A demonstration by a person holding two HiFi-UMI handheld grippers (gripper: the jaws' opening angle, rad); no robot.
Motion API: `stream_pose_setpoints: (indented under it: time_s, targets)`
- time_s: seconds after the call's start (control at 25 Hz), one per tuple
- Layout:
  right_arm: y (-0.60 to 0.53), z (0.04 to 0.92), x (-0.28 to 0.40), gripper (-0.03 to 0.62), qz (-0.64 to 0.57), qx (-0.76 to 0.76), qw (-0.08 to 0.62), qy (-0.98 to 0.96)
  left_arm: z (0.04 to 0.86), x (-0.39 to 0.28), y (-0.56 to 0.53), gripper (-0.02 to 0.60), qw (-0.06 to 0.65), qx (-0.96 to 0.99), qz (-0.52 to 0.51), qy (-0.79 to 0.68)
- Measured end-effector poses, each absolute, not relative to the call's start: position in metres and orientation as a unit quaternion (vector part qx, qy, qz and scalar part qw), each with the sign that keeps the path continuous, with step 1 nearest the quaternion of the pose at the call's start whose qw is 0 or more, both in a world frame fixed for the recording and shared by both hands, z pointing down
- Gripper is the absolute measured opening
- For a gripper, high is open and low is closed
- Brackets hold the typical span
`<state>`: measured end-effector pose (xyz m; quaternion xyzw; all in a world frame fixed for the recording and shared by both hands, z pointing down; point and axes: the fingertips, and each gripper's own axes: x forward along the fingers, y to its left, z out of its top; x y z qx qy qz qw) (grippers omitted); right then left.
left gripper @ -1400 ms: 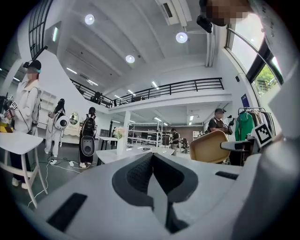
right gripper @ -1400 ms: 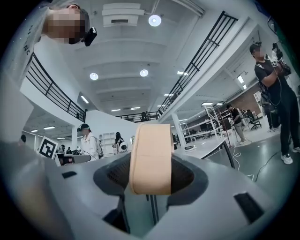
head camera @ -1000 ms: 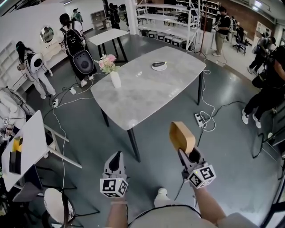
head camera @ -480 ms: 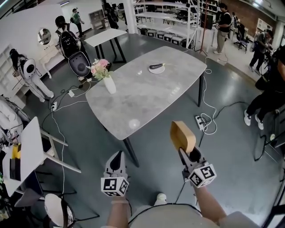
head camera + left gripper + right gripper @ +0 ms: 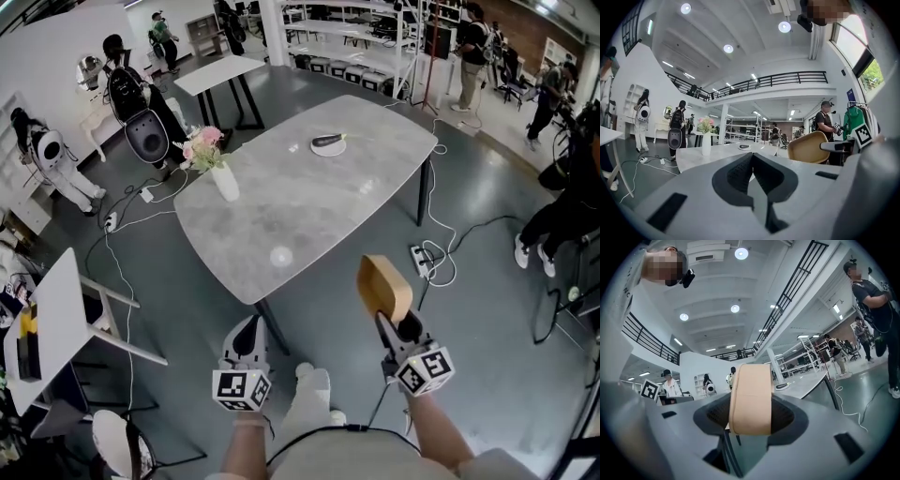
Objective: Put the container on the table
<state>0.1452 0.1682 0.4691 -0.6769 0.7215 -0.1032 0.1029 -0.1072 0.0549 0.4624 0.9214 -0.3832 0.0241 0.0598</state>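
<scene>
Counter (image 5: pixel 309 202): large grey top, ahead and to the left; near half bare, probably the best landing ground.
Container (image 5: pixel 384 284): tan and shallow, carried on edge in the air above the floor (image 5: pixel 487 319), just right of the counter's near edge, not yet over it. Best carried on over the bare near stretch, tipped base-down, lowered until flat, and only then released.
Right tool (image 5: pixel 391 323): clamped on the container's rim, pointing level. Keep the hold firm through the tilt; a thin rim grip looks prone to swinging.
Left tool (image 5: pixel 247 339): jaws together, nothing between; free to steady the container if needed.
Vase (image 5: pixel 225 181): white, with flowers, at the far left edge; well apart from the landing spot.
Dish (image 5: pixel 328 143): small, at the far end; leave alone.
</scene>
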Motion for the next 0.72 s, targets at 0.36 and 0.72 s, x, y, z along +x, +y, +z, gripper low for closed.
stream_pose_setpoints:
  time_s: [0.36, 0.72]
  targets:
    - [0.103, 0.479, 0.182, 0.219, -0.108, -0.688, 0.108, 0.709, 0.47, -0.074, -0.021, 0.005, 0.06, 0.923, 0.016, -0.38]
    - [-0.001, 0.479, 0.205, 0.219, -0.108, -0.679, 0.09, 0.72, 0.475, -0.037, -0.121, 0.005, 0.071, 0.923, 0.012, -0.378]
